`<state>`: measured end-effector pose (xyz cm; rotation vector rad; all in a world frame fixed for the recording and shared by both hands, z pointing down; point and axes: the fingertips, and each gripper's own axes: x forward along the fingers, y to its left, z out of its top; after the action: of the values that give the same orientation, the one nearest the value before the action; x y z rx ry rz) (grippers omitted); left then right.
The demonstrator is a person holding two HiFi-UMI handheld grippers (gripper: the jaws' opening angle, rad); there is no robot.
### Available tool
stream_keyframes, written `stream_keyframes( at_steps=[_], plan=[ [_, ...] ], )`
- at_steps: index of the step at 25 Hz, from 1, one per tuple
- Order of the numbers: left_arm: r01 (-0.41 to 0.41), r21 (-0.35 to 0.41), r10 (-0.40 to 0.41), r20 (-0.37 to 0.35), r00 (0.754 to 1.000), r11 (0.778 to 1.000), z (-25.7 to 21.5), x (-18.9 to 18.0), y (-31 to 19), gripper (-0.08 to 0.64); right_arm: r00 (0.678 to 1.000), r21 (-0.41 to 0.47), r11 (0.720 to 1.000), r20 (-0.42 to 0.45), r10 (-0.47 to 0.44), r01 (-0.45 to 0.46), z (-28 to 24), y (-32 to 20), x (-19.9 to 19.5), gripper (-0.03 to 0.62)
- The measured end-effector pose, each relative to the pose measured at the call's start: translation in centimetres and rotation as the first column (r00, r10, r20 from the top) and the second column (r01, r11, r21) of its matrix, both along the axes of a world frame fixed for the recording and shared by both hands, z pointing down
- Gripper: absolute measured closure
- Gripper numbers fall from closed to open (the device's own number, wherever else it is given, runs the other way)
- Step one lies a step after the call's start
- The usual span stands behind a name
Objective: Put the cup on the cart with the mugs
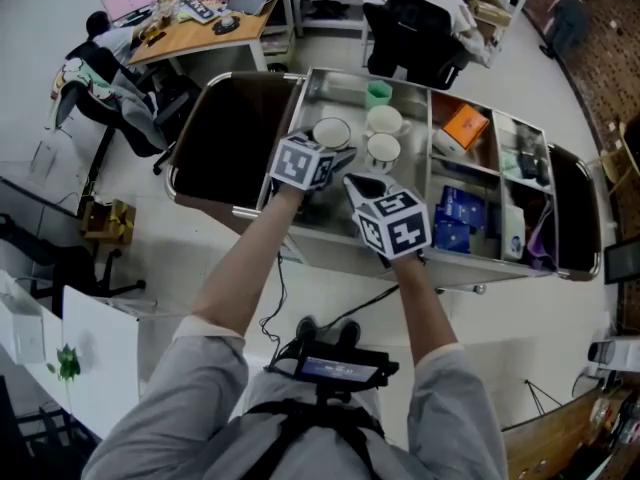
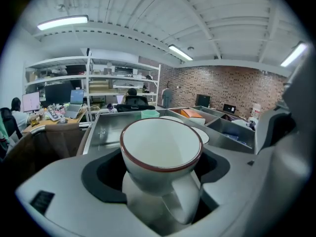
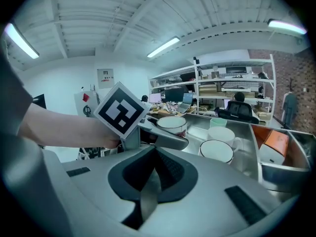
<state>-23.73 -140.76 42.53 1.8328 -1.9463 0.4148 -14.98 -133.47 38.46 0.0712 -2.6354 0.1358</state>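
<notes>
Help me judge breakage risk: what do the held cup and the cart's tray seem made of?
The cup is likely glazed ceramic: glossy white, with a thick wall and handle and a thin brown rim line. The cart tray is probably brushed stainless steel: dull grey sheen, soft reflections, folded walls.

In the left gripper view the cup (image 2: 161, 142) hides all but slivers of the white mugs (image 2: 204, 135) behind it. Its own base is sunk out of sight between the left gripper's (image 2: 160, 164) jaws. In the head view the print on the blue boxes (image 1: 455, 218) near the cart's (image 1: 470, 268) right end is too small to read.
</notes>
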Motion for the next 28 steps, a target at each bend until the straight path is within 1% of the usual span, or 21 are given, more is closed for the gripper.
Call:
stream_keyframes(
  at_steps=[4,7,14,19,24,25,26,28],
  plan=[
    [0.017,-0.021,-0.018,-0.012,1.0,1.0,1.4,-0.6,-0.3,0.16,1.0,0.005,1.0,-0.017,0.002,-0.002,0.5,-0.6,-0.2,0.584],
    [0.023,-0.041,-0.024,-0.009,1.0,0.999,2.4,-1.0,-0.6,0.16,1.0,-0.004,1.0,-0.017,0.01,-0.01,0.6,-1.1,-0.1,0.584],
    [0.037,-0.072,-0.039,-0.028,0.999,0.997,4.3,-1.2,-1.3,0.158,1.0,-0.021,1.0,-0.014,0.018,-0.018,1.0,-2.2,0.4,0.584],
    [0.07,-0.042,-0.072,-0.049,0.996,0.997,4.9,-1.4,-1.4,0.158,1.0,-0.032,0.999,-0.004,0.017,-0.018,0.9,-2.7,0.8,0.584],
    [0.108,-0.011,-0.109,-0.031,0.994,0.994,5.1,-1.2,-1.3,0.148,1.0,-0.044,0.999,0.001,0.015,-0.015,1.0,-2.7,1.0,0.584],
    [0.116,-0.008,-0.117,-0.029,0.993,0.993,5.1,-1.2,-1.3,0.132,1.0,-0.046,0.999,0.002,0.014,-0.014,0.9,-2.7,1.0,0.584],
    [0.123,-0.005,-0.123,-0.026,0.992,0.992,5.1,-1.3,-1.3,0.101,1.0,-0.047,0.999,0.003,0.014,-0.014,0.9,-2.7,1.1,0.584],
    [0.127,-0.005,-0.127,-0.017,0.992,0.992,4.9,-1.4,-1.3,0.075,1.0,-0.047,0.999,0.004,0.015,-0.015,0.9,-2.8,1.2,0.584]
  ],
)
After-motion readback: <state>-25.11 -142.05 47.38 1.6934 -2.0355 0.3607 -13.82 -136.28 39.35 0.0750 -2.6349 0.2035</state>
